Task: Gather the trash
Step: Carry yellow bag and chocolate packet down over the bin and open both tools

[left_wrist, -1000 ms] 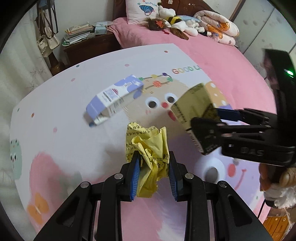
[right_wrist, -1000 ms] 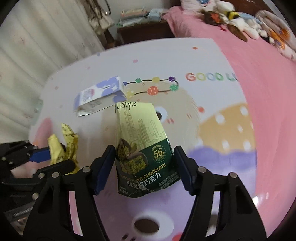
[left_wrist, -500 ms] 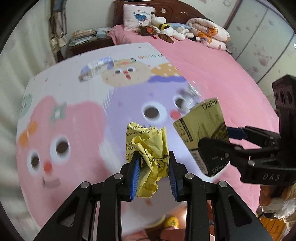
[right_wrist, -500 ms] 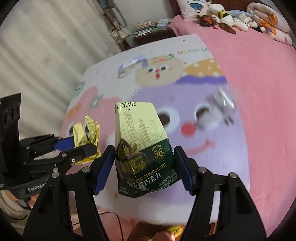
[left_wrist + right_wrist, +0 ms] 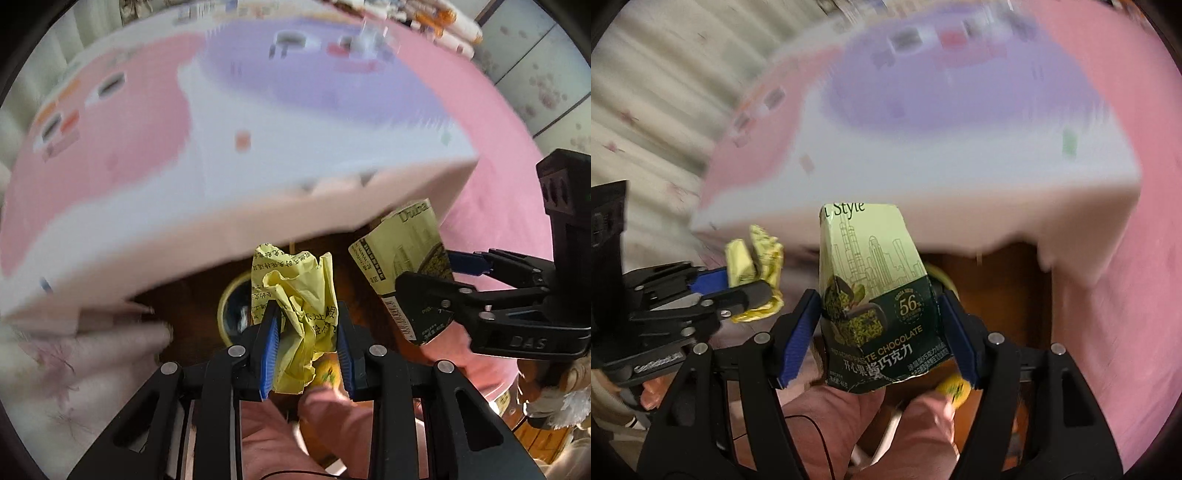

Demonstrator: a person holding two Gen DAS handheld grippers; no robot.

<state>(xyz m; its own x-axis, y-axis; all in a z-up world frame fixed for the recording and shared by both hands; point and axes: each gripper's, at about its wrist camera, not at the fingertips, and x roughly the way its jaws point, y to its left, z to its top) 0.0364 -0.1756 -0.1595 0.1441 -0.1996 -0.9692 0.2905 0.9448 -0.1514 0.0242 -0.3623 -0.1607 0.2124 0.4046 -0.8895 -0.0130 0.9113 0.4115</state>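
A crumpled yellow wrapper (image 5: 295,321) is pinched between the blue pads of the left gripper (image 5: 306,350), its top sticking up past the fingertips so that the bulk is kept clear for dropping. A green and cream chocolate box (image 5: 879,306) is clamped across its width by the right gripper (image 5: 879,339), whose fingers are set wide only because the box itself is wide; the box is held upright with its printed face toward the camera. In the left view the same box (image 5: 406,273) is seen to the right, gripped by the right gripper (image 5: 439,291), so the two loads are carried side by side, near each other but not touching. Both are held past the near edge of the bed (image 5: 258,192), which is covered by a blurred pink, purple and white sheet. Below, on the dark wooden floor (image 5: 993,288), a round yellow-rimmed bin (image 5: 234,310) is visible just beyond the wrapper, partly hidden by it. Both grippers are pointed steeply down, presumably so the trash can be let go straight into the bin. Nothing is yet released. The person's pink-clad legs (image 5: 280,443) are seen at the near edge.
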